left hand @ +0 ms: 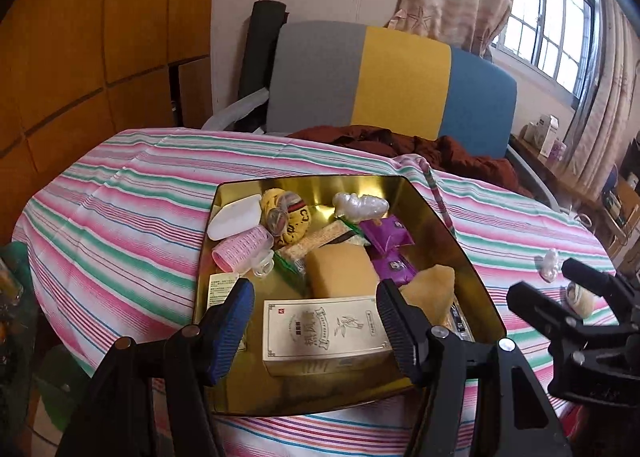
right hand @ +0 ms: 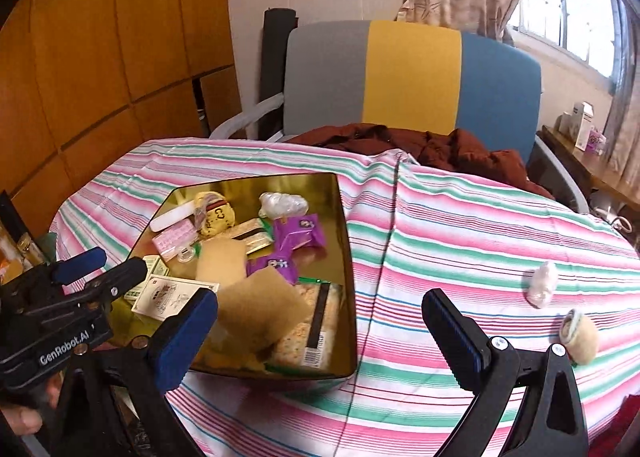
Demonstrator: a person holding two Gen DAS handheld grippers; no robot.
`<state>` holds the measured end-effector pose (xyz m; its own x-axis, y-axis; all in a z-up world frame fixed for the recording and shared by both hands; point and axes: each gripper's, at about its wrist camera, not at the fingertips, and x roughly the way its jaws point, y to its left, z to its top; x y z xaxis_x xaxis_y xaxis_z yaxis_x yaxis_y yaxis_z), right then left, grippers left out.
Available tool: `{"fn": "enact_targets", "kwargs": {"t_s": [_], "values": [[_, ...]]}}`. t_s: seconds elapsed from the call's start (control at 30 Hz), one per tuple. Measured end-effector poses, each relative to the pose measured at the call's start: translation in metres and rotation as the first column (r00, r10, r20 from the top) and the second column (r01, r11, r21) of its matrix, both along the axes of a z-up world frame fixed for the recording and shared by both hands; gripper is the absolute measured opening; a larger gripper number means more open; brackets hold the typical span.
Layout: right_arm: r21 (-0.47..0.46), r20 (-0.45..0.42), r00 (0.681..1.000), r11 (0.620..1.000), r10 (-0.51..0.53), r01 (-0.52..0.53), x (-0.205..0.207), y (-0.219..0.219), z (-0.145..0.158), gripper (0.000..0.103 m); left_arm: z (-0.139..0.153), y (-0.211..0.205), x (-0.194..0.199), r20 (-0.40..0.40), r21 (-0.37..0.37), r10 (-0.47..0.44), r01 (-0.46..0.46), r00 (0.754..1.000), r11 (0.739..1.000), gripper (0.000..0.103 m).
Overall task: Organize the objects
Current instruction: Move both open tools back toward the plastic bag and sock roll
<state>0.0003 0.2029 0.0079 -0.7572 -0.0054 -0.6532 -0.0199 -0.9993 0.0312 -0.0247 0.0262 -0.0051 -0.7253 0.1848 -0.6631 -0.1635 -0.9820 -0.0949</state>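
The right gripper (right hand: 320, 321) is being held wide open and empty above the near part of the desk (right hand: 460, 217), which is covered by a pink, green and white striped cloth. Two loose things are lying ahead and to its right on the cloth: a small white crinkled plastic-wrapped piece (right hand: 542, 284), set farther off, and a round tan felt pouch with a striped band (right hand: 580, 335), lying just beside the right finger. Both are resting well apart from the gold rectangular metal tin (right hand: 348, 257), which is standing to the left of this gripper and is being filled with packets, sponges and a pink hair roller (left hand: 242, 247).

The left gripper (left hand: 316, 317) is being held open and empty over the tin's near end, its fingers straddling a cream printed carton (left hand: 324, 331). The right gripper is judged the nearer to both loose items; nothing is standing in the way. The tin's raised right wall is lying between the items and its interior.
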Motion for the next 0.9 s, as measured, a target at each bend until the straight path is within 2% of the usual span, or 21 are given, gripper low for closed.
{"fn": "enact_targets", "kwargs": {"t_s": [0.5,0.73,0.9], "values": [[-0.017,0.042,0.996,0.997,-0.080,0.080,0.003,0.042,-0.008,0.103,0.008,0.023,0.010,-0.042,-0.044,-0.103,0.101,0.994,0.994,0.064],[-0.041,0.125,0.979,0.985,-0.162,0.168,0.002,0.082,-0.022,0.103,0.010,0.036,0.016,-0.054,-0.015,-0.211,0.211,0.976,0.977,0.064],[-0.074,0.174,0.953,0.962,-0.249,0.264,0.005,0.129,-0.025,0.103,0.012,0.047,0.020,-0.059,-0.008,-0.268,0.268,0.962,0.963,0.064]]}}
